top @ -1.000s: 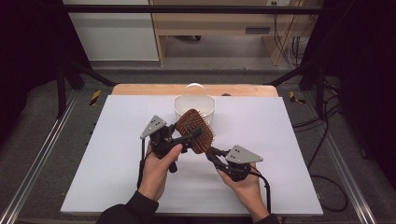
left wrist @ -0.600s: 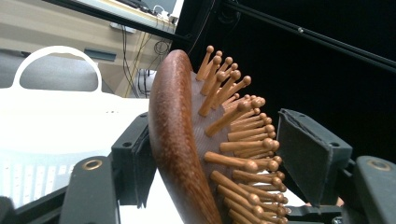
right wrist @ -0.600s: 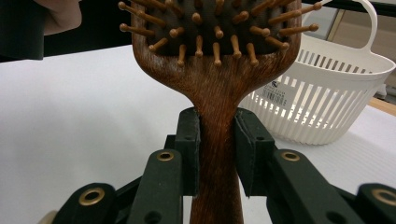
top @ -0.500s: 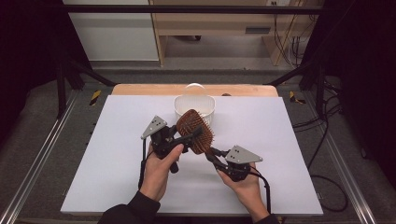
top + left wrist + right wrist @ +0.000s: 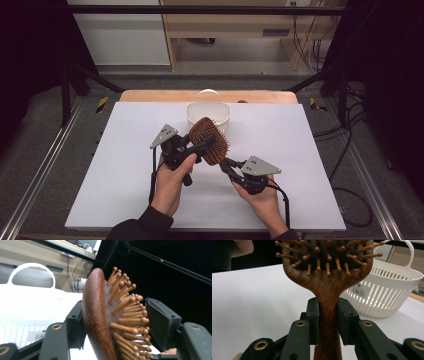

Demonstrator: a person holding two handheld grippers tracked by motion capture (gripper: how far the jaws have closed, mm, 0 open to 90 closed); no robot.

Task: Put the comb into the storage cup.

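The left gripper (image 5: 196, 148) has been closing its jaws around the hairbrush (image 5: 209, 141) head, back against one pad, the bristle-side pad not quite touching. The handle slants down to the right gripper (image 5: 228, 167), clamped tight on it, in front of the white basket (image 5: 221, 121) above the tabletop (image 5: 120, 165).

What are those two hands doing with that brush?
A person holds a brown wooden paddle hairbrush above the white table. The right gripper is clamped on the brush's handle. The left gripper has just been closing around the brush's head, bristles facing one pad, which isn't pressing yet. A white slatted plastic basket waits just behind.
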